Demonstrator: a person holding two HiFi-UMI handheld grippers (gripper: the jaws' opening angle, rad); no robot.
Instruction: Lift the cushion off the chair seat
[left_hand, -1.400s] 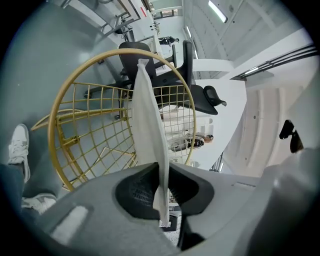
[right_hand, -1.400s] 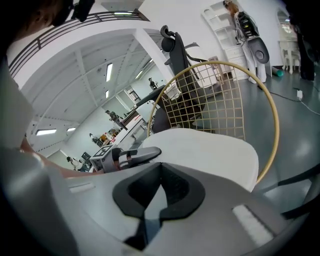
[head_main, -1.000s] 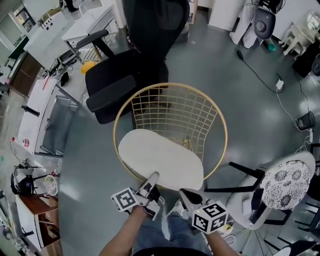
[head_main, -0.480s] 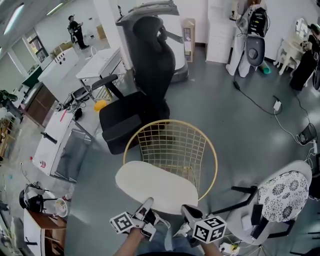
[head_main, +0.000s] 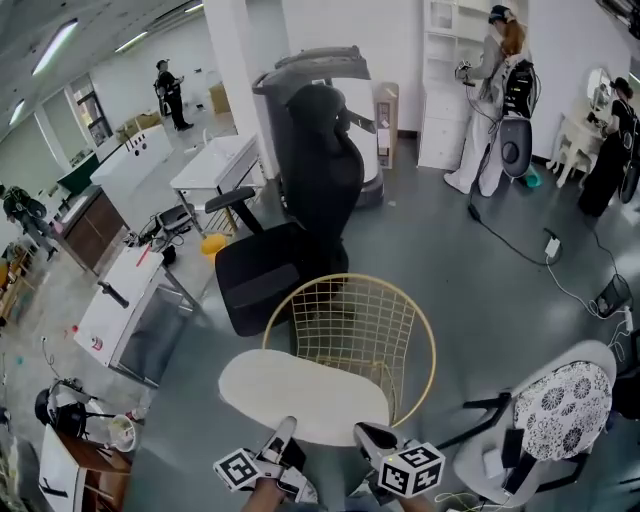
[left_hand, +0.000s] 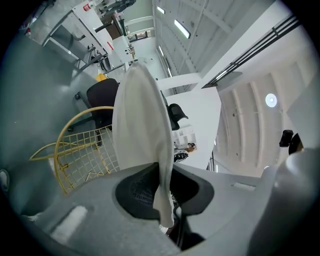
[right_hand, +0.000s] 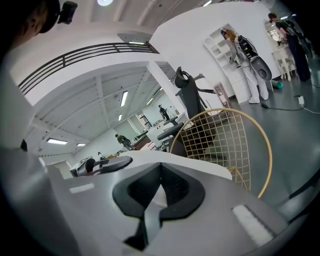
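A cream oval cushion (head_main: 300, 395) hangs level above the front of the gold wire chair (head_main: 365, 330), clear of its seat. My left gripper (head_main: 284, 432) is shut on the cushion's near edge at the left, and my right gripper (head_main: 365, 436) is shut on that edge at the right. In the left gripper view the cushion (left_hand: 140, 125) stands edge-on between the jaws, with the wire chair (left_hand: 82, 150) beyond it. In the right gripper view the cushion (right_hand: 185, 164) runs flat away from the jaws toward the chair's wire back (right_hand: 225, 140).
A black office chair (head_main: 290, 230) stands right behind the wire chair. A white chair with a patterned seat (head_main: 560, 400) is at the right. Desks (head_main: 130, 290) line the left side. A cable (head_main: 520, 215) lies on the grey floor, and people (head_main: 490, 80) stand at the back.
Both grippers have risen with the cushion, which has come up off the wire chair's seat. The head view has tilted up, showing more of the room.
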